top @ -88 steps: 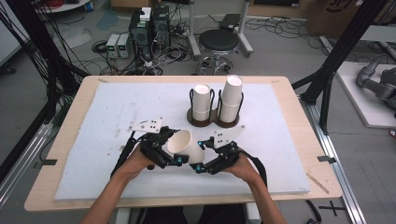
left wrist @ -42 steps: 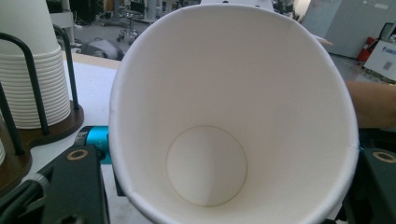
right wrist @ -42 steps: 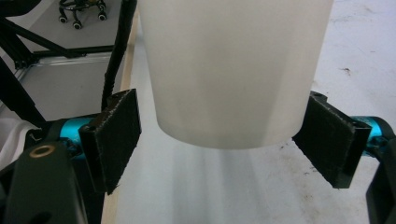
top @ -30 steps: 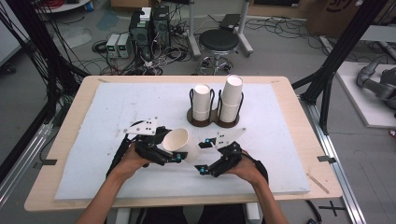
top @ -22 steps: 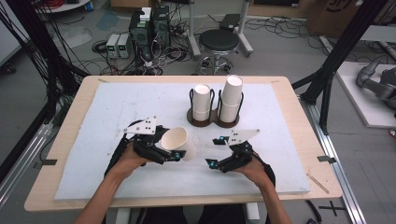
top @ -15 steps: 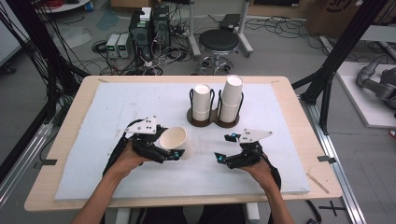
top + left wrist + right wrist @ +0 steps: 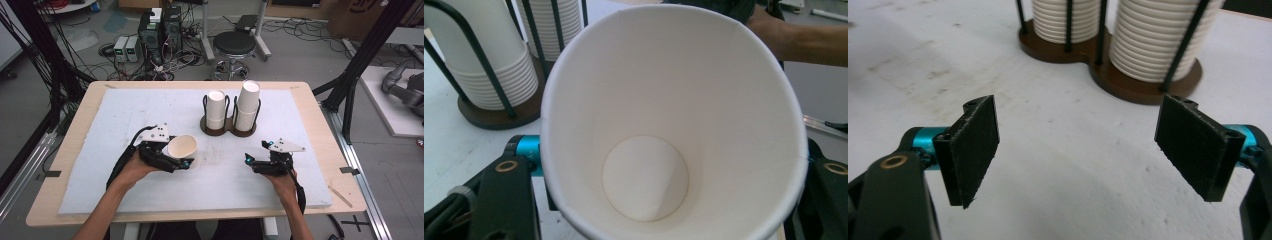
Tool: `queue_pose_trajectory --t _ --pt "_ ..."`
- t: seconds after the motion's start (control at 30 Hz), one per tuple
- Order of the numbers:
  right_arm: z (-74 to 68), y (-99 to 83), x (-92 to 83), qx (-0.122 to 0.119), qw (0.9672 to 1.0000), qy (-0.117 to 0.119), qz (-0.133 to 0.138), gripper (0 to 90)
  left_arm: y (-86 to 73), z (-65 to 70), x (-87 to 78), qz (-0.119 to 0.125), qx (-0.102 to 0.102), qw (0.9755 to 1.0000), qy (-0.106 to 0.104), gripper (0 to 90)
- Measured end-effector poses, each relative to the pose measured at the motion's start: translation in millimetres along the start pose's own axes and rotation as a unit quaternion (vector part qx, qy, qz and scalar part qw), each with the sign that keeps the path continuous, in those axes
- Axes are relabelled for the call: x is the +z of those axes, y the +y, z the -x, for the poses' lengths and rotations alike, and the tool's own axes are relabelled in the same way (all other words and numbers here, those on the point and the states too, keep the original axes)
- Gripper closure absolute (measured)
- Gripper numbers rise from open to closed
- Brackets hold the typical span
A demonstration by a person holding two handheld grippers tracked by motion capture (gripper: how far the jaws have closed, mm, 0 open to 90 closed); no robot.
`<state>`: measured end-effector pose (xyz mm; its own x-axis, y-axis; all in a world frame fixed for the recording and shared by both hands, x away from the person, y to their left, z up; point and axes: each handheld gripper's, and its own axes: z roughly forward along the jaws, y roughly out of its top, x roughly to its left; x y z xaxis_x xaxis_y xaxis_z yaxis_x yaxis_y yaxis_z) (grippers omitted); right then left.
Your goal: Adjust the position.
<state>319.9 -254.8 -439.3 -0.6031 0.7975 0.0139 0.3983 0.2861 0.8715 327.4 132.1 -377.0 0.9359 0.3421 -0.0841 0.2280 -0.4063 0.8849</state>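
Currently, left hand-held gripper (image 7: 183, 162): pinching a white paper cup (image 7: 181, 146) on its side, mouth tilting up, low over the tabletop's (image 7: 125, 110) white pad.
Right hand-held gripper (image 7: 248, 161): hovering with jaws spread and nothing between them, well apart from the cup.
Cup holder (image 7: 227, 127): standing behind both, carrying two stacks of paper cups (image 7: 247, 105).

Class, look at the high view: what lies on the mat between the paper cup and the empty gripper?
Nothing: between paper cup and right gripper is bare white mat.
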Motion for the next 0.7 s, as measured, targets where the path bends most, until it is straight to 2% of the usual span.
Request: queue_pose_trajectory --t 0.07,0.2,0.4,0.7 --pt "0.7 -2.4 0.8 0.005 0.9999 -0.012 0.000 18.4 -0.3 -0.4 -0.6 -0.005 0.001 1.0000 0.005 29.9" --pt "4.4 -6.0 1.3 0.015 0.9998 -0.016 0.002 18.4 -0.6 -0.9 -2.9 -0.005 -0.002 1.0000 0.008 29.9" --pt "8.8 -8.4 -0.5 0.029 0.9994 -0.015 0.014 18.5 -1.4 -3.0 -6.4 -0.009 -0.003 0.9998 0.015 30.0" --pt "11.5 -12.5 -0.7 0.034 0.9991 -0.018 0.017 18.4 -3.0 -4.1 -9.8 -0.014 -0.003 0.9997 0.022 30.0"
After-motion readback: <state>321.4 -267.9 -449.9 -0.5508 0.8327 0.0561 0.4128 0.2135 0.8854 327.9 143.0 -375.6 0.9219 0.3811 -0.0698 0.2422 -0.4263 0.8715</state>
